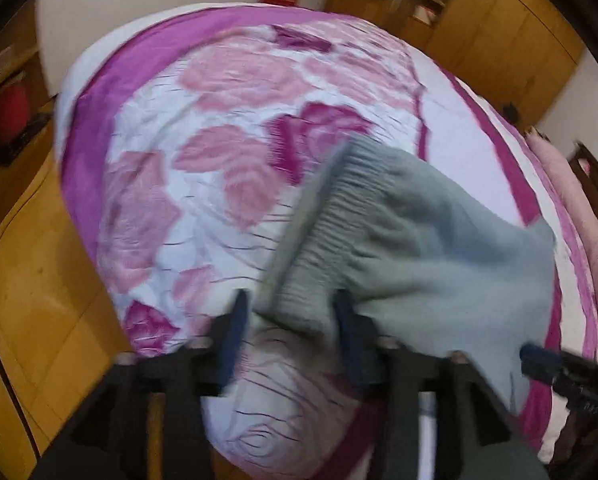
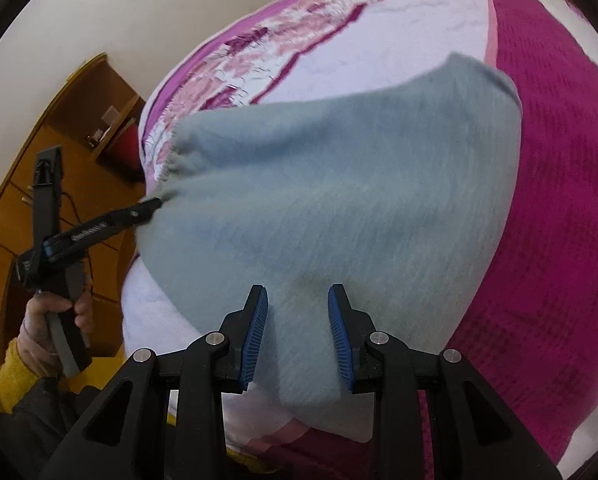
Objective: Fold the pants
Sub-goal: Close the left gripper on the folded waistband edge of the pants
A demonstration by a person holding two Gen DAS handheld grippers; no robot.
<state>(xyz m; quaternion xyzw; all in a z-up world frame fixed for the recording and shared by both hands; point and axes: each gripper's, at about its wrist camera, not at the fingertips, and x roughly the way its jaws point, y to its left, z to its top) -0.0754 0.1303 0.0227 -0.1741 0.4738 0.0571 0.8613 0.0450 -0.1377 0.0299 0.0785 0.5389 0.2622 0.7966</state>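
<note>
On the floral bedspread [image 1: 219, 128], in the left view, the grey pants [image 1: 419, 216] are seen with the waistband between the parted left gripper [image 1: 289, 320], unclamped; in the right view, the right gripper [image 2: 297, 320] is clamped on cloth; a lopsided fold is risked if the waistband slips

Both pictures are bright, with soft, even light and no hard shadows or shiny glare. The left wrist view is smeared by motion: the soft grey-green knitted pants [image 1: 399, 232] and the pink and white flowered bed cover [image 1: 203, 184] look fuzzy. The right wrist view is sharper up close. Both views bend round, with dark corners.
</note>
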